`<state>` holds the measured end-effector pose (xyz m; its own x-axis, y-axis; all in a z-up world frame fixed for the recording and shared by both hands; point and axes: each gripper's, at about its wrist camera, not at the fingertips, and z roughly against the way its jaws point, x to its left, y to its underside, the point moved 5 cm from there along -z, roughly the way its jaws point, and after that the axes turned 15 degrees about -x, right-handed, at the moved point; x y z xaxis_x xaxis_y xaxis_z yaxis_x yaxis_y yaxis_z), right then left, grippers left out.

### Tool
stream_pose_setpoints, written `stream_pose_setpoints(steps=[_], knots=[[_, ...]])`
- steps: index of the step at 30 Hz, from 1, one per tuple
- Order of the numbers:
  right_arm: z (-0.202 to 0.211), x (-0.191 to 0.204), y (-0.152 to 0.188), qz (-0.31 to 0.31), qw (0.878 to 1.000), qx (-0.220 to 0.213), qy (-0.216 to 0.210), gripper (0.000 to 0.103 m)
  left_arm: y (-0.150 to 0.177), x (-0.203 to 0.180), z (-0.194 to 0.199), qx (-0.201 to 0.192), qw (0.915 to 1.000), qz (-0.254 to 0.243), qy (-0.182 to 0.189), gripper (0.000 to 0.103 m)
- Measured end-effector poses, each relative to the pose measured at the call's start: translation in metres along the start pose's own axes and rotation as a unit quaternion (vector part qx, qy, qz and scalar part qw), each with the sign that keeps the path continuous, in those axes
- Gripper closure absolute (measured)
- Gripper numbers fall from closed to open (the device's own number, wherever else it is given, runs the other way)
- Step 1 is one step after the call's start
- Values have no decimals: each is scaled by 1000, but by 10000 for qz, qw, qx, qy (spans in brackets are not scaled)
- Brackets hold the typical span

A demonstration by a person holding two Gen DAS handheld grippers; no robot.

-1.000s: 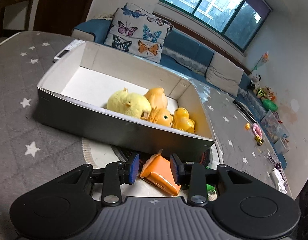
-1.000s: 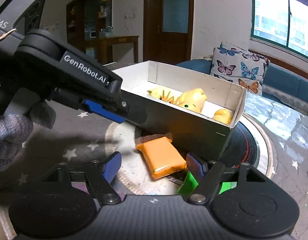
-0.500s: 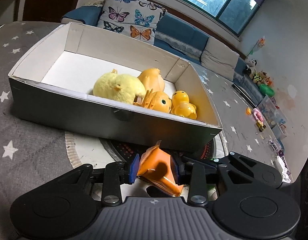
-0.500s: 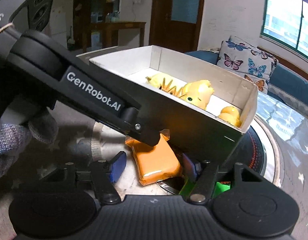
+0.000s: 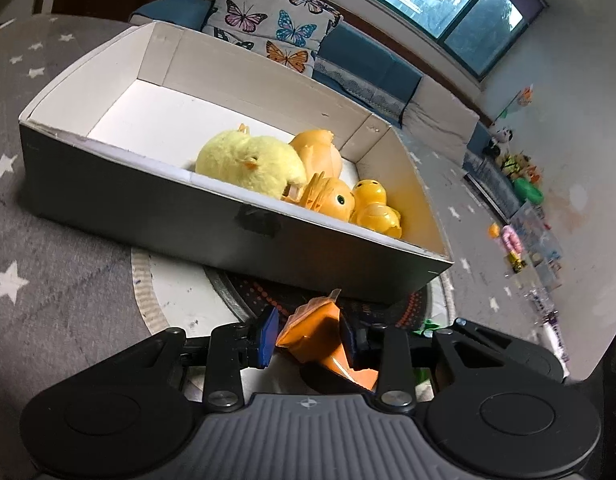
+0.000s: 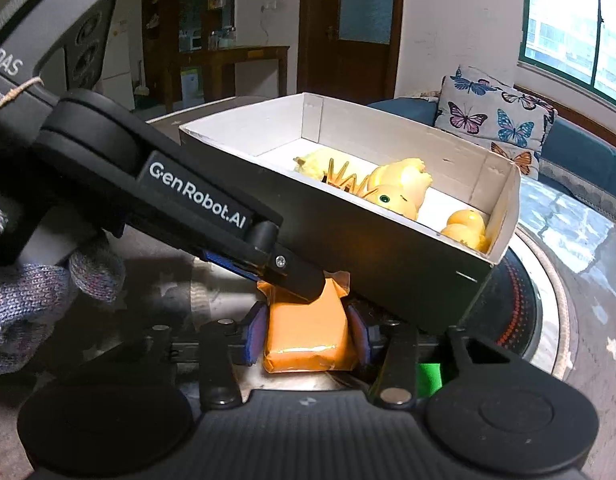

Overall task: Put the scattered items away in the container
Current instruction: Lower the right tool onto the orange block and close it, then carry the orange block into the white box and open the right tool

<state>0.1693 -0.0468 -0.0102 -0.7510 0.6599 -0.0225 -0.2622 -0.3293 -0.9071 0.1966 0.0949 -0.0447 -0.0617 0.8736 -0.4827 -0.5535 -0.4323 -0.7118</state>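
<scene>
- Right gripper (image 6: 306, 334): we clamp its blue pads on the sides of the orange foil-wrapped soft packet (image 6: 308, 336).
- Left gripper (image 5: 308, 334): fingers narrow around that packet's crimped end; real grip unclear.
- Packet: outside, just before the grey cardboard box with white lining (image 5: 155, 208).
- Box: holds yellow plush chick (image 5: 249, 168), orange plastic ducks (image 5: 350, 200).
- Advice: lift above the rim, squeeze gently.

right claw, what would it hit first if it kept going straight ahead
Right claw already has the orange packet between its fingers. Past that, most likely the box's dark near wall, though depth is hard to judge.
</scene>
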Motion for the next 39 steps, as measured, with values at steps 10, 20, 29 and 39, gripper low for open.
stream_pose_setpoints(steps=[10, 20, 29, 39], knots=[[32, 1, -17, -67, 9991, -378, 162, 61, -12, -19, 25, -301, 9993, -78, 198, 76], [56, -4, -49, -66, 9944, -978, 402, 62, -51, -48, 42, -795, 9959, -171, 394, 81], [18, -45, -69, -261, 9911, -1099, 699, 63, -95, -63, -4, -964, 9931, -343, 569, 81], [-25, -89, -57, -435, 9919, -669, 985, 63, -101, -48, -55, -727, 9956, -357, 461, 81]])
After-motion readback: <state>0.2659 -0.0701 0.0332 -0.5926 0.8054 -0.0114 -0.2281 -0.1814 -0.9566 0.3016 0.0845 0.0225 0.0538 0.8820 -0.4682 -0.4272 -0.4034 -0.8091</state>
